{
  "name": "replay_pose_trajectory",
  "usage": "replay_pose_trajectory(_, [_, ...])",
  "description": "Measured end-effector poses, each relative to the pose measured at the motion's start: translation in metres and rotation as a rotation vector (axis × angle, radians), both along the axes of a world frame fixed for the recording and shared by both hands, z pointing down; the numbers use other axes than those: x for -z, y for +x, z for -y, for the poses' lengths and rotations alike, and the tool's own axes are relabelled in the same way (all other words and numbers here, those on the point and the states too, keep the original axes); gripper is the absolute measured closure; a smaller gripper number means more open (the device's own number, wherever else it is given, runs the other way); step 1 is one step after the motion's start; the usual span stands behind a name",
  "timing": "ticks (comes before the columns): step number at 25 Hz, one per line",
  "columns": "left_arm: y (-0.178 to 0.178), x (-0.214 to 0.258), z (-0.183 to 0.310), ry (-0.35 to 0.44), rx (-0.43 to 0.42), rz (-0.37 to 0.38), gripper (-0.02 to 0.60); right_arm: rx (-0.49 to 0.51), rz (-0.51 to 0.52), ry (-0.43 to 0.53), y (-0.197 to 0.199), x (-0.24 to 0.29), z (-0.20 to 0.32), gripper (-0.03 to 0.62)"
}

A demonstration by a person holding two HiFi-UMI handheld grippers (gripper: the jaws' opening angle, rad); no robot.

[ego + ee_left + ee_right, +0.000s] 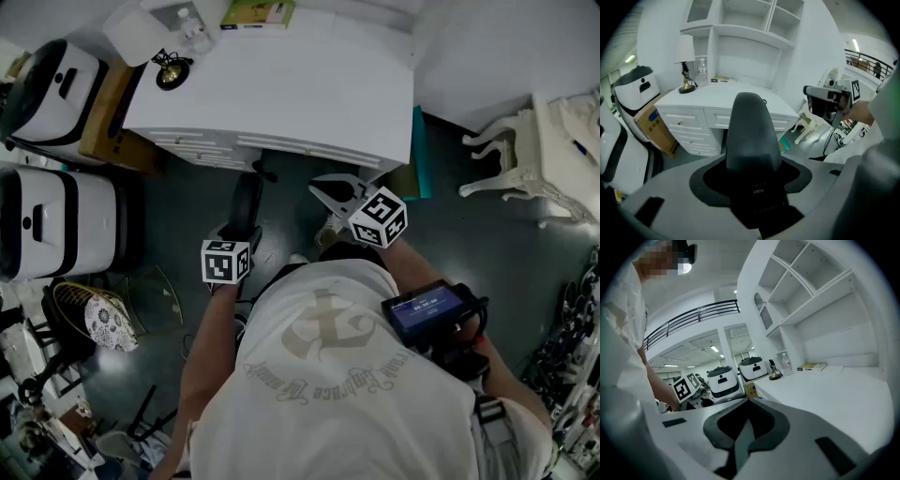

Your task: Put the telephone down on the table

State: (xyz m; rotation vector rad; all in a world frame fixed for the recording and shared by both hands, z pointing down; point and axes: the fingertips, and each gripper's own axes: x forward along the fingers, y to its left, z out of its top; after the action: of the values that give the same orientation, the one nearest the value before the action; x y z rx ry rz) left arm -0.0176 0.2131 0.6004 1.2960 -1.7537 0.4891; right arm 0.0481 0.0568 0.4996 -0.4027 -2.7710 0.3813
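Left tool (pixel 242 239): jaws stand wide, clamped on the telephone (pixel 750 136), a dark rounded handset that sticks up out of the grip. Right tool (pixel 336 192): jaws together, nothing in them, held just beside the left one. The telephone is in the air over the floor, short of the front edge of the white tabletop (pixel 309 84), not touching it. The step looks like carry, with the set-down not yet done. The next move probably calls for reaching forward over the bare middle of the tabletop, lowering until the handset rests flat, then spreading the jaws. Keep clear of the lamp (pixel 171 70) and book (pixel 258 13) at the back.
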Motion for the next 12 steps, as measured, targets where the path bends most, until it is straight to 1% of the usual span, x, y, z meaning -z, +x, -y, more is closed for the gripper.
replay_pose_trajectory(4, [-0.001, 0.004, -0.029, 0.014, 0.023, 0.005, 0.305, -0.020, 0.035, -0.038, -0.007, 0.005, -0.022, 0.579])
replay_pose_trajectory(12, [-0.003, 0.017, -0.064, 0.060, 0.075, 0.015, 0.305, 0.040, 0.033, -0.007, -0.015, 0.008, -0.064, 0.579])
